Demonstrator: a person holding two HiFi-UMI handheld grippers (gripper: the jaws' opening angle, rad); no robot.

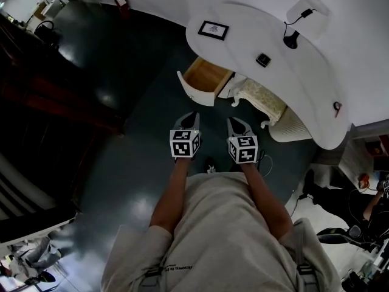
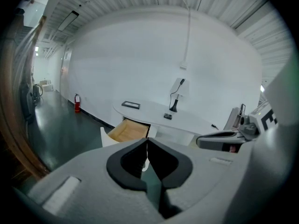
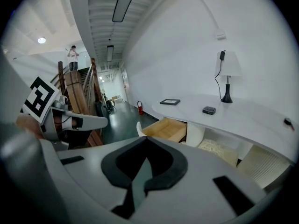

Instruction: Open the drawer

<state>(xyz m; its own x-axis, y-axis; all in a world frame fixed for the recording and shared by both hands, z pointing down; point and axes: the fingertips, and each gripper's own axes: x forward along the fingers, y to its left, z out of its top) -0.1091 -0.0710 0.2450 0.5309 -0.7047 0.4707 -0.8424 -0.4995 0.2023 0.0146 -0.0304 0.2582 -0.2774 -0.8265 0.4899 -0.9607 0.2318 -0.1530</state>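
The white-fronted drawer with a pale wooden inside [image 1: 203, 79] stands pulled well out from under the left end of the curved white desk [image 1: 249, 32], below the black picture frame [image 1: 213, 30]. The left gripper [image 1: 193, 115] and right gripper [image 1: 231, 121] hang apart from it, each clenched and empty. What seems a cream seat [image 1: 260, 99] sits just beside the drawer, under the desk's front edge.

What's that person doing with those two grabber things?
A person stands facing a white desk, holding a gripper in each hand. The desk's drawer is already pulled open, its wooden inside showing. The left gripper and right gripper both have their fingers shut on nothing and hang in the air short of the drawer.
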